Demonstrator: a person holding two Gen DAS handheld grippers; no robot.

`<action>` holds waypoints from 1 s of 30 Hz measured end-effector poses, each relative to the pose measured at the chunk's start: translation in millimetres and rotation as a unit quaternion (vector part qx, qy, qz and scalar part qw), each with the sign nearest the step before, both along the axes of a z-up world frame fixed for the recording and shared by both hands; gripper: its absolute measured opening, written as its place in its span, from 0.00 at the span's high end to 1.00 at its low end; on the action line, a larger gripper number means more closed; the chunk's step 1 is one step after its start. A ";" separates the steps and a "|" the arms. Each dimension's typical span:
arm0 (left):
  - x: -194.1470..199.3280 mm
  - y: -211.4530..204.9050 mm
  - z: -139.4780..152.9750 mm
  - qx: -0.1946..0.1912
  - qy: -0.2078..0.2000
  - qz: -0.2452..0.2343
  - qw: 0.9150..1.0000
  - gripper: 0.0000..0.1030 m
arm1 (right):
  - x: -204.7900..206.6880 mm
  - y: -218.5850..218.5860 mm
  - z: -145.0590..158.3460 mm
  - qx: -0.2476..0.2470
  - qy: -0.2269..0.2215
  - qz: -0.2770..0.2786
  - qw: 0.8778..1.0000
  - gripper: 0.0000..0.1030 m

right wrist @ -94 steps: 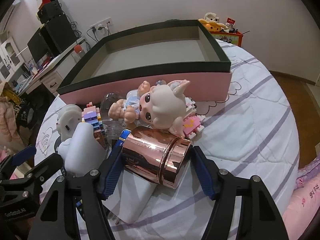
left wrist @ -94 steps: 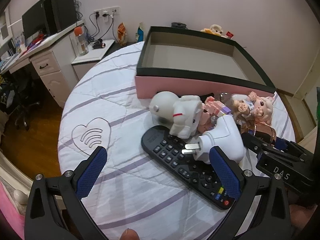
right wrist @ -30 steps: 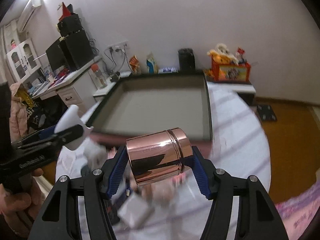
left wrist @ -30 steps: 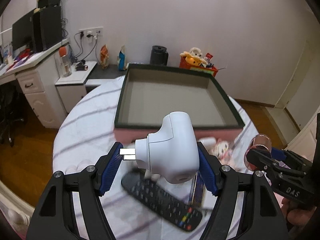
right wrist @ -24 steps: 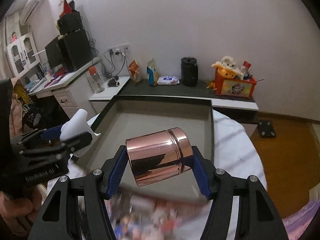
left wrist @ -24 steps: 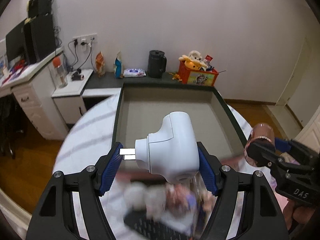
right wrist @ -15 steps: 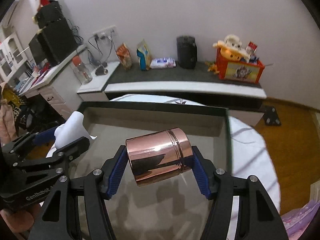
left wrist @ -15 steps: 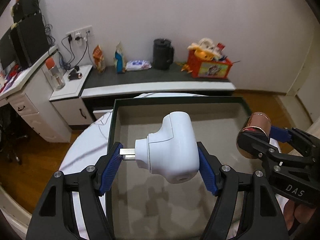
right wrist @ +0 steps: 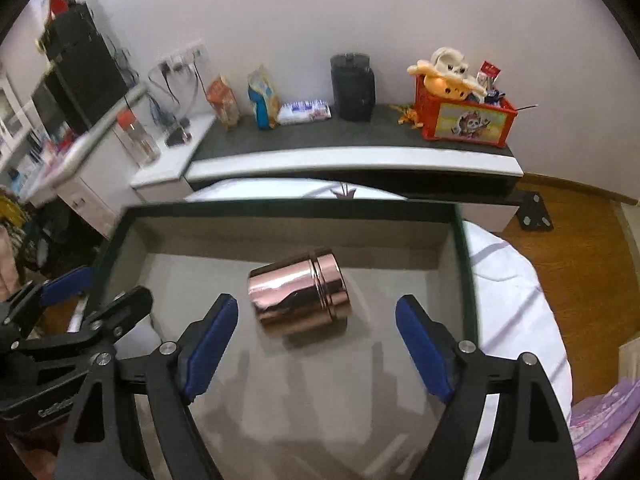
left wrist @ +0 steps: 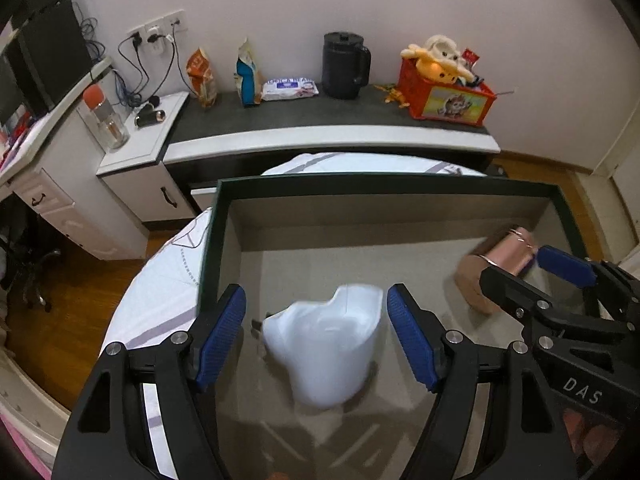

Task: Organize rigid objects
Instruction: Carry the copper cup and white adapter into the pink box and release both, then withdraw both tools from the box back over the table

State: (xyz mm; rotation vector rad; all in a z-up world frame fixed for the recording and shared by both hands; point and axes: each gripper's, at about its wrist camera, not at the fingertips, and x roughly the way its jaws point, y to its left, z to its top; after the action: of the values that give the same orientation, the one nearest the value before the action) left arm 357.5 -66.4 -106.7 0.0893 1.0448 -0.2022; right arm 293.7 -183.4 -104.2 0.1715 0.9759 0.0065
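Both grippers hover over the dark-rimmed box on the round bed. My left gripper is open, and the white plug adapter, blurred, lies on the box floor between and below its blue pads. My right gripper is open too. The shiny copper tin lies on its side on the box floor, just ahead of the blue pads and free of them. The tin also shows at the right of the left wrist view, behind the right gripper's finger.
Beyond the box runs a dark-topped low cabinet with a black jug, snack bags and a red toy crate. A white desk stands left. The striped bedcover shows right of the box; wooden floor lies beyond.
Both grippers have opened over the box. The white plug adapter and the copper tin have left the pads and dropped onto the box floor.
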 end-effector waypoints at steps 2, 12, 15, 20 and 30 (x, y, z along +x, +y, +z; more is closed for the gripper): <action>-17.6 4.3 19.0 0.006 -0.037 0.007 0.999 0.13 | -20.4 -2.8 17.9 0.019 -0.025 0.002 1.000 0.18; -146.0 57.8 111.6 -0.061 -0.179 0.035 0.981 0.00 | -159.7 -0.3 71.3 0.149 -0.114 0.035 0.982 0.00; -186.3 71.0 117.8 -0.070 -0.192 0.035 0.978 0.00 | -196.2 7.0 73.7 0.139 -0.125 0.032 0.982 0.00; -242.8 78.5 106.6 -0.073 -0.187 0.035 0.979 0.00 | -228.5 24.0 62.4 0.111 -0.110 0.026 0.987 0.00; -298.5 87.1 72.0 -0.100 -0.148 0.058 0.982 0.00 | -260.2 42.0 58.2 0.104 -0.121 0.032 0.987 0.00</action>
State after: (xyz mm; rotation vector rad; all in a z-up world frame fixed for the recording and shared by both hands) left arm 59.0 20.7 -34.8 -0.1204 0.7256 -0.1815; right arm 33.5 -141.3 -46.1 0.3247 0.7358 0.1844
